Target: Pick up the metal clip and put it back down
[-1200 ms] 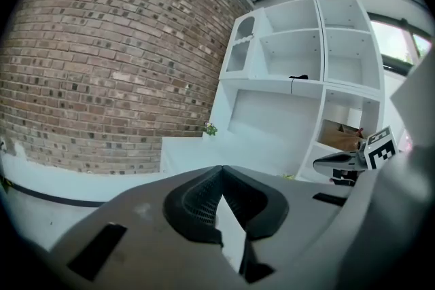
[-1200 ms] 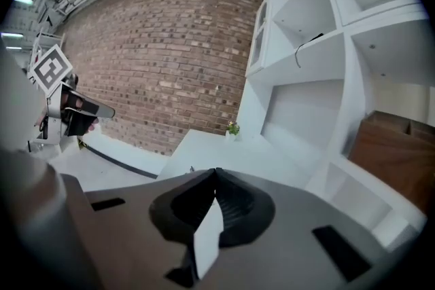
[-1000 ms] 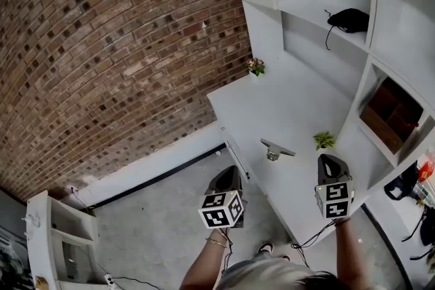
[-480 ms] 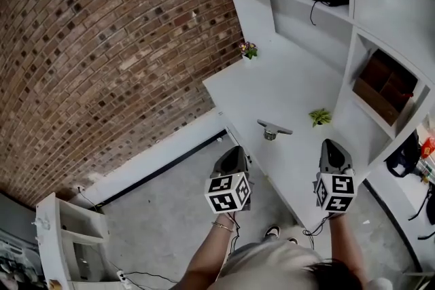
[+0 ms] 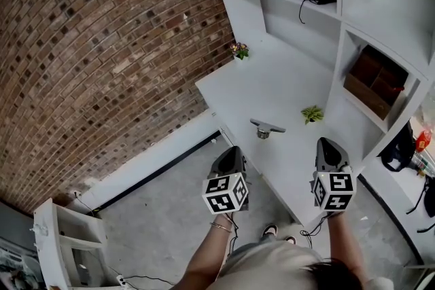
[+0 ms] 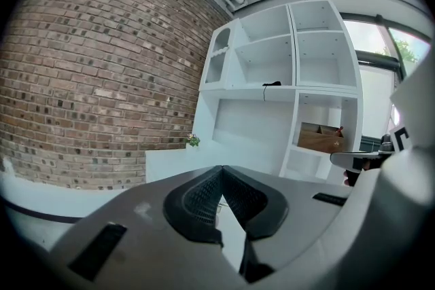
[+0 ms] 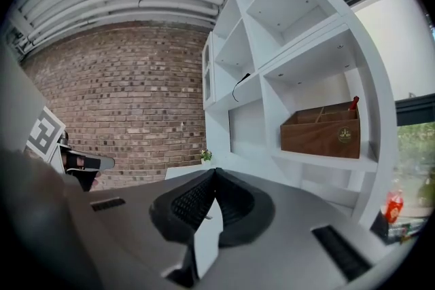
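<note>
Since a second ago the head view has swung, so the shelves and worktop [image 5: 285, 88] sit higher and further left in the picture. The clip [image 5: 266, 128] keeps its spot on the worktop, and neither gripper has closed in on it by any clear amount. It lies untouched near the front edge, with a small plant [image 5: 312, 113] well apart to its right. The left gripper [image 5: 230, 154] hangs over the floor [image 5: 156, 214] just off the worktop's edge. Its fingers [image 6: 200, 204] are pressed together at the tips with nothing between them. The right gripper [image 5: 328, 145] hovers over the near part of the worktop, right of the clip, with its fingers [image 7: 190, 204] likewise closed and empty. Both are held low and close to the body, pointing towards the shelves, which reads as a ready stance before the reach rather than a grasp under way. The pick-up seems not yet begun. Either gripper would need its fingers parted and a move forward to the clip, and the right one looks better placed for that.
</note>
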Tool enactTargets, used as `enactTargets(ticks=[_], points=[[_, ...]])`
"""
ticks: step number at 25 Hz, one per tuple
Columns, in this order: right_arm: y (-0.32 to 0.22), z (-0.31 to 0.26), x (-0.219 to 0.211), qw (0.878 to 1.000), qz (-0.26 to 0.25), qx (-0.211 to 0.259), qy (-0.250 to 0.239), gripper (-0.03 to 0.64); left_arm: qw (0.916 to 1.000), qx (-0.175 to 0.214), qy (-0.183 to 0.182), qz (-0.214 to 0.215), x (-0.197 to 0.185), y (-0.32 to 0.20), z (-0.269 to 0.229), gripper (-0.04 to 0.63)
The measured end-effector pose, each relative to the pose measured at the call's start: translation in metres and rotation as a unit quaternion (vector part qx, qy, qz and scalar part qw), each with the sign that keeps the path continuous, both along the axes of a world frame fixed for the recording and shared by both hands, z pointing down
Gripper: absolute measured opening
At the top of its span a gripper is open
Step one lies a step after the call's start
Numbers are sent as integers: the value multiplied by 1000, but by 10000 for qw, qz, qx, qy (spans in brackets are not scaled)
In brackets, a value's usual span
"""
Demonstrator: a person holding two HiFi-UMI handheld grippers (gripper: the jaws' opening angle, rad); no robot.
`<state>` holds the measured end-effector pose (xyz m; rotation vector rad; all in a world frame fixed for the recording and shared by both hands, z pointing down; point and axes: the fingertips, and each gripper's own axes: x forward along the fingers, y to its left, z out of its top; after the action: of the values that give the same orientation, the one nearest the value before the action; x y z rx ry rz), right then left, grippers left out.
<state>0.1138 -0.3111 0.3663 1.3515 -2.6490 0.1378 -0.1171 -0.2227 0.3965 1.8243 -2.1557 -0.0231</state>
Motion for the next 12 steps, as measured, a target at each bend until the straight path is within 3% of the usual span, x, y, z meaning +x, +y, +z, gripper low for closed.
enactTargets(ticks=[12], points=[[0,-3,7,10000,62,-6,61,2,9999,82,76,-49,0,-1,0,6]])
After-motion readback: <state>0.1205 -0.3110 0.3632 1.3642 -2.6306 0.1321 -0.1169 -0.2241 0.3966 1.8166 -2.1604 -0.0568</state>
